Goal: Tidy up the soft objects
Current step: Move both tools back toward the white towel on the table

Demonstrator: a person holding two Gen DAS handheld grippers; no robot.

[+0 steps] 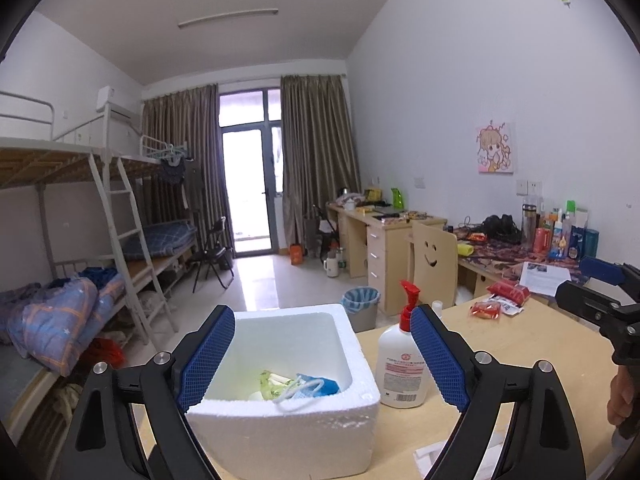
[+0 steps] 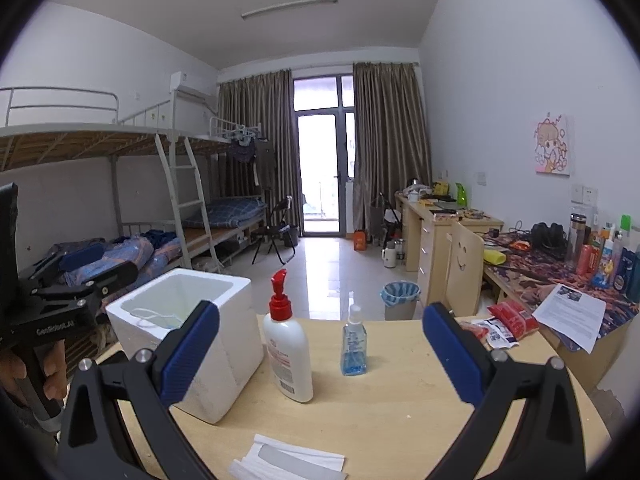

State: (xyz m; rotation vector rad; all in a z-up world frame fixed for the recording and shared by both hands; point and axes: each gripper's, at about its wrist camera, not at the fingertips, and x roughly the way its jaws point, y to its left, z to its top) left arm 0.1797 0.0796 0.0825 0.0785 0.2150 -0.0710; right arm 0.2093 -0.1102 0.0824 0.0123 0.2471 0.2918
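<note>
A white foam box point(image 1: 288, 412) stands at the left of the wooden table point(image 2: 400, 412). Inside lie a blue face mask point(image 1: 316, 386) and a green-white packet point(image 1: 272, 384). My left gripper point(image 1: 324, 354) is open and empty, hovering just above the box. My right gripper point(image 2: 320, 356) is open and empty above the table's middle. The box also shows in the right wrist view point(image 2: 192, 336), where a mask strap lies over its rim. Red snack packets point(image 2: 514, 318) and a white-red packet point(image 2: 494, 334) lie at the table's far right. Flat white packets point(image 2: 288, 460) lie near the front edge.
A white lotion pump bottle point(image 2: 288, 352) stands right of the box, a small blue sanitizer bottle point(image 2: 354, 344) beyond it. A smiley-face chair point(image 2: 464, 268), a bin point(image 2: 400, 300) and a cluttered desk point(image 2: 560, 272) lie behind. Bunk beds point(image 2: 120, 200) line the left wall.
</note>
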